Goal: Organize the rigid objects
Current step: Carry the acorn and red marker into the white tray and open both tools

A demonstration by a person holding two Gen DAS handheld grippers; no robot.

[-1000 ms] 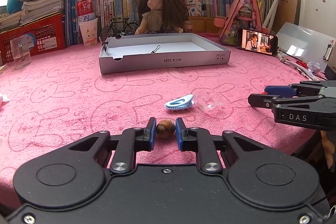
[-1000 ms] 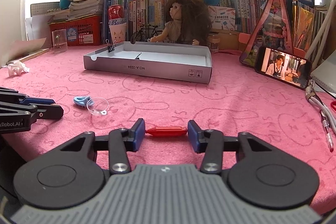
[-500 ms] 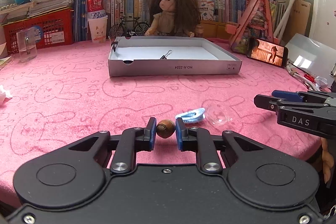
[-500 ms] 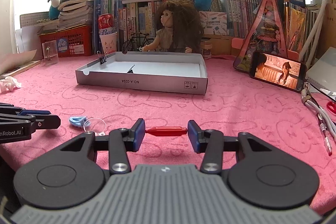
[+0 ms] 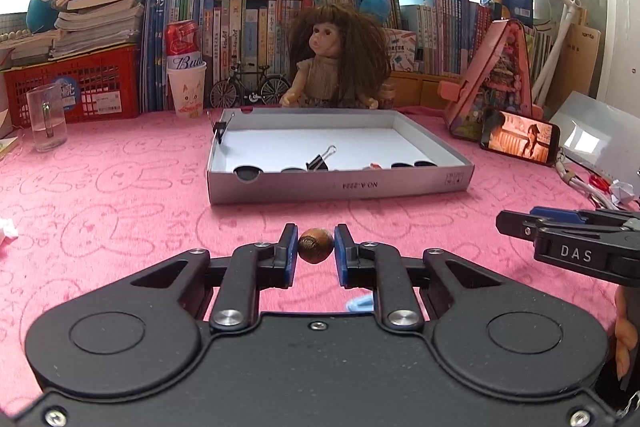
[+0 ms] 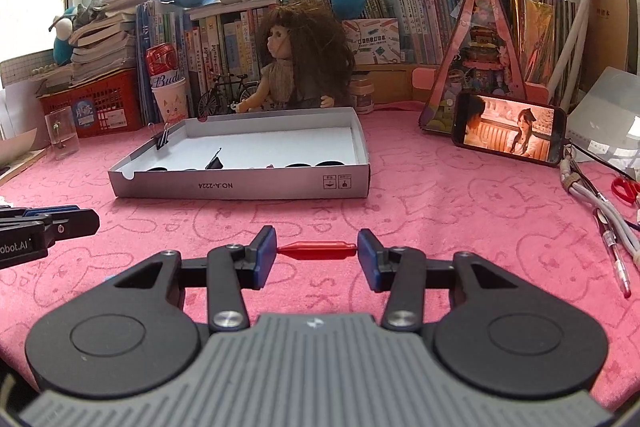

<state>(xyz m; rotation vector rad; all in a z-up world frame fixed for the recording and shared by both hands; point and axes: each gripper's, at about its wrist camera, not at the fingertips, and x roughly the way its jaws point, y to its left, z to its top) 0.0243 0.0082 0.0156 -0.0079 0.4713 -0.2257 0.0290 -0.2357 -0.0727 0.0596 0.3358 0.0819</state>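
Grippers number two, and each holds one thing. The left gripper [image 5: 316, 247] has its jaws nearly closed on one small brown nut [image 5: 315, 245], pinched between the blue pads above the pink cloth [image 5: 120, 211]. The right gripper [image 6: 317, 250] stands about half open, its pads pressing the two ends of one red spindle-shaped piece [image 6: 317, 250] that lies crosswise between them, also clear of the cloth.

One shallow grey box [image 5: 340, 185] sits ahead of both grippers, near the middle of the table, its front wall facing them. Inside it lies one black binder clip [image 5: 320, 159] near the front wall; a second binder clip [image 5: 219, 131] is clamped upright on the box's left rim. Several dark round things show just behind the front wall, too hidden to count surely.

One light-blue thing [image 5: 358, 305] peeks out below the left gripper's fingers.

Between the grippers and the box the cloth is bare. To the right lie one phone [image 6: 508, 131] propped upright, one bundle of cables [image 6: 592, 195], one pen [image 6: 616, 259] and red scissors [image 6: 626, 189] near the table edge. One glass cup [image 5: 46, 123] stands far left.
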